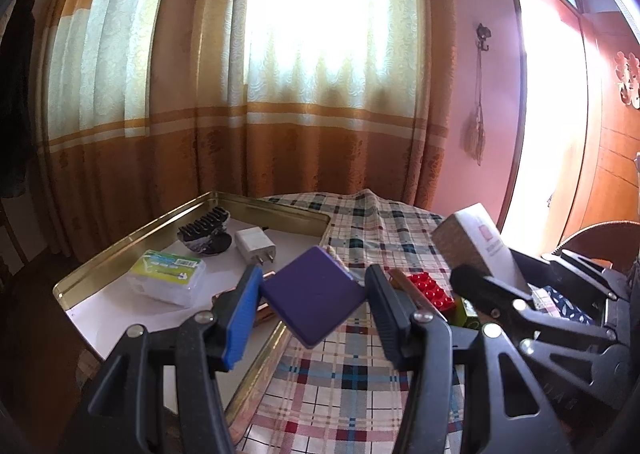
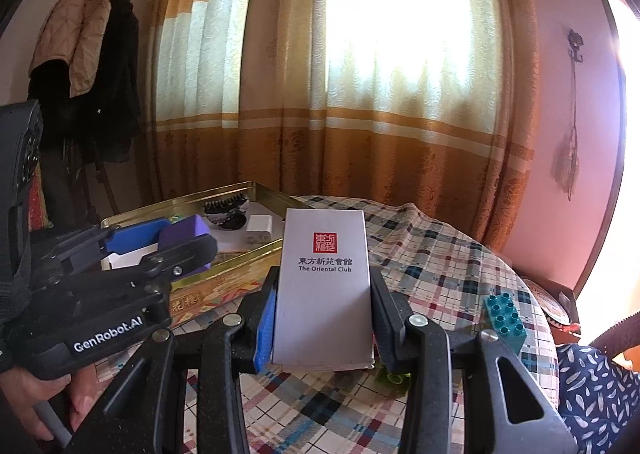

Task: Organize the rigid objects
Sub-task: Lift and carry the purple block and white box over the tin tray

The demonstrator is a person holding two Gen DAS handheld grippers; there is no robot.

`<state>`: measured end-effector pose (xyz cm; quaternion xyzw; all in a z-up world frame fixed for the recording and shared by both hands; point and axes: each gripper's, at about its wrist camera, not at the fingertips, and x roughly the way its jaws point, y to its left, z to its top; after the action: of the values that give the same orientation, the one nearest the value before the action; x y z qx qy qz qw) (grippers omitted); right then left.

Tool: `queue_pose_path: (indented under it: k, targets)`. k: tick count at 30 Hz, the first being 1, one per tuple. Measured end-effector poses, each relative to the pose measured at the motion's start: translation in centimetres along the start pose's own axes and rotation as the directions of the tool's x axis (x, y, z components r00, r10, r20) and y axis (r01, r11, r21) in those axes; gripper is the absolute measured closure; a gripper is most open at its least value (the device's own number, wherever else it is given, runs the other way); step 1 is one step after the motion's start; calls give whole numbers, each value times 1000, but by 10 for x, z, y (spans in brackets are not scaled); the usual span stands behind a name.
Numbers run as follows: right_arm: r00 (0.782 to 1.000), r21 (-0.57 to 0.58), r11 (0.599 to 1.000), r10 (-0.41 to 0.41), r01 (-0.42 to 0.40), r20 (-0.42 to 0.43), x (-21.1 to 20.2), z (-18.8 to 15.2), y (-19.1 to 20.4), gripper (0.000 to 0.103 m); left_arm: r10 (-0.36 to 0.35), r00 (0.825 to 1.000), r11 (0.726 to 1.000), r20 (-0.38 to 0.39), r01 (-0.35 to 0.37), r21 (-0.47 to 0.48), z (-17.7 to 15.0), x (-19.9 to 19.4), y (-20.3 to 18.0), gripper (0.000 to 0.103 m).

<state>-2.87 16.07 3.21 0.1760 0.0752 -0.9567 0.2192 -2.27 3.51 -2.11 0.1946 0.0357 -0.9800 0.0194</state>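
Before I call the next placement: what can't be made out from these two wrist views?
- Green piece: right wrist view, mostly hidden under the white box held by the right gripper.
- Copper-coloured item: left wrist view, covered by the left gripper and its purple block.
- Black comb-like object in the gold tray: too dim to identify.
- Toothpick box label: too small to read.
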Motion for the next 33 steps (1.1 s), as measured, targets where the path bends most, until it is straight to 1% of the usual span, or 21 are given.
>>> queue_pose_path:
  k: [7, 18, 24, 33]
  targets:
    - [1000, 23, 1000, 0, -1, 17, -3, -1, -2, 59, 9, 999, 1000, 37, -10, 27, 0, -8, -4, 50]
    - [1000, -6, 1000, 7, -6, 22, -4, 1, 6, 59, 37, 997, 999, 63, -39, 32, -1, -14, 3, 50]
    - [1000, -13, 1000, 12, -12, 26, -5, 1, 11, 59, 56, 996, 998, 72, -58, 26, -1, -15, 10, 50]
    - [999, -58, 998, 32, -31, 19, -3, 2, 26, 59, 80, 994, 997, 69, -79, -4, -2, -15, 27, 50]
